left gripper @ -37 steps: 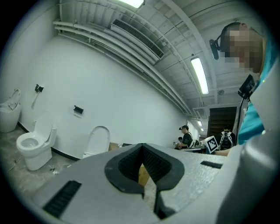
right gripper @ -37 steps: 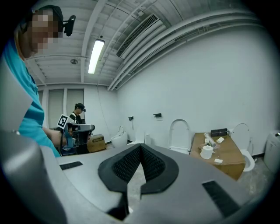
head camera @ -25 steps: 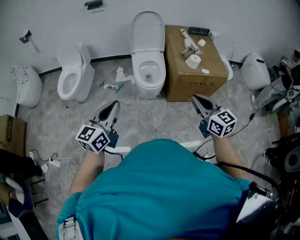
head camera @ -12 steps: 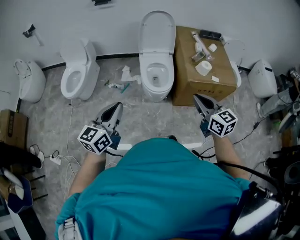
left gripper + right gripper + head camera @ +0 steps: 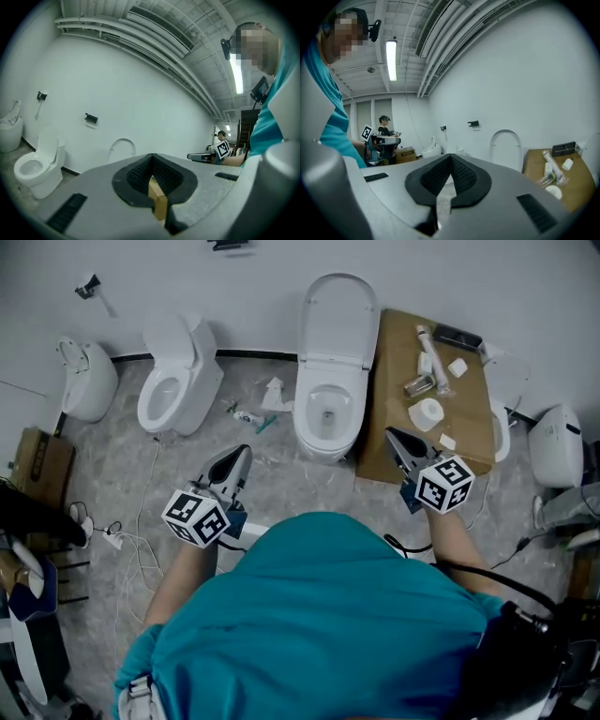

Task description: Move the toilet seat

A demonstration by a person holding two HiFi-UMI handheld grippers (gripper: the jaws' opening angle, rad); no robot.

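The toilet seat (image 5: 341,320) stands raised, tipped back toward the white wall (image 5: 487,277) above the open bowl (image 5: 327,418) of the middle toilet, well ahead of both grippers.

The left gripper (image 5: 239,457) hangs low over the marbled floor (image 5: 281,474), pointing toward that toilet. Its fingers (image 5: 136,176) meet at the tips with nothing held between them; only a sliver of brown background shows through the gap lower down.

The right gripper (image 5: 394,437) hangs at the near edge of the cardboard box (image 5: 403,343) that stands just beside the toilet's right side. Its fingers (image 5: 464,176) are pressed together too — empty.

On the box top lie a white roll (image 5: 427,414), a clear tube (image 5: 429,357) and a small black device (image 5: 459,336).

A second toilet (image 5: 178,385) stands to the left, with scraps of litter (image 5: 262,404) on the floor between the two toilets.

The person's teal shirt (image 5: 319,615) fills the lower part of the head view.
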